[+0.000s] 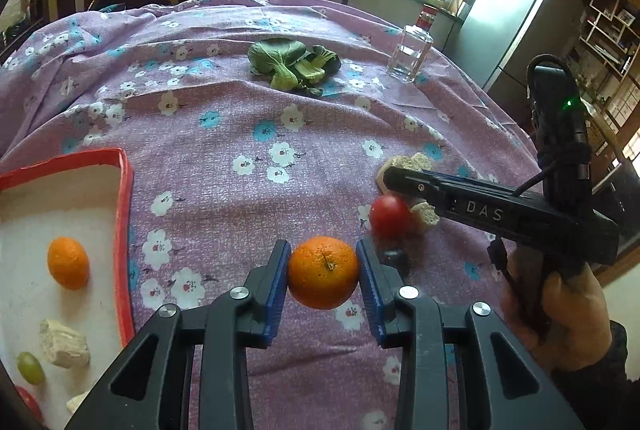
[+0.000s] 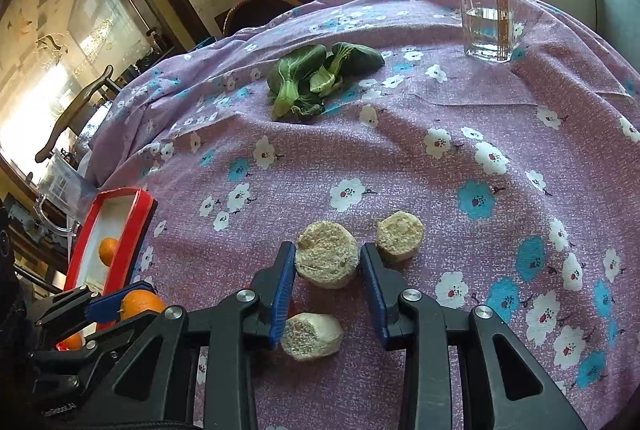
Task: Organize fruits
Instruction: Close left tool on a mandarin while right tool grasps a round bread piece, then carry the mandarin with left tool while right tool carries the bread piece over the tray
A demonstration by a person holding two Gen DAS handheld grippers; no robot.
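Note:
My left gripper [image 1: 323,262] is shut on an orange [image 1: 323,272] and holds it above the purple flowered cloth; it also shows in the right wrist view [image 2: 138,304]. A red-rimmed white tray [image 1: 124,198] lies at the left with another orange [image 1: 68,262], a green grape [image 1: 30,367] and a bread piece [image 1: 64,344]. A red tomato [image 1: 389,216] lies beside bread pieces under my right gripper [image 1: 384,176]. In the right wrist view my right gripper [image 2: 328,262] stands open around a round bread piece [image 2: 326,258], jaws apart from it.
Bok choy [image 1: 292,64] lies mid-table and a glass bottle [image 1: 410,54] stands at the far right. Two more bread pieces [image 2: 400,236] [image 2: 312,336] lie near my right gripper. A small dark object [image 1: 394,258] lies by the tomato. Chairs stand beyond the table.

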